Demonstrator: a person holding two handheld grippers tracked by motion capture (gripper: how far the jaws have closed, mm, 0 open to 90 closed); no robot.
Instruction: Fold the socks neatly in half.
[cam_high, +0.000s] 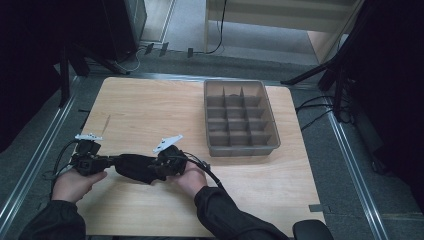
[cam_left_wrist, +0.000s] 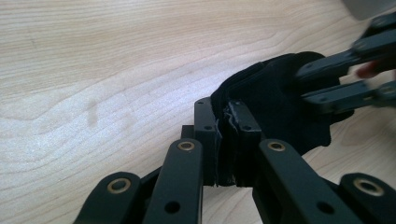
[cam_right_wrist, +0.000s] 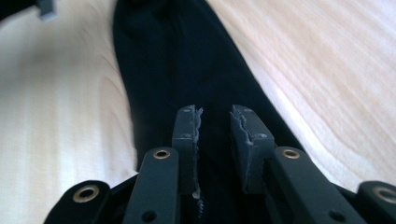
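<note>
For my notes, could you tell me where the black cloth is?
In the high view, the black cloth lies on the table's near-left part between both grippers, left of the compartment tray.

Matt black cloth (cam_high: 134, 167), soft and finely knit, on pale, smooth wood-grain table (cam_high: 150, 110); grey translucent plastic tray (cam_high: 241, 118); matt black jaws with brass-coloured rivets, worn grey pads (cam_right_wrist: 243, 135).

left claw (cam_high: 107, 162) and right claw (cam_high: 159, 167) at black cloth (cam_high: 134, 167) | table (cam_high: 150, 110) | grey divided tray (cam_high: 240, 118) far right
</note>
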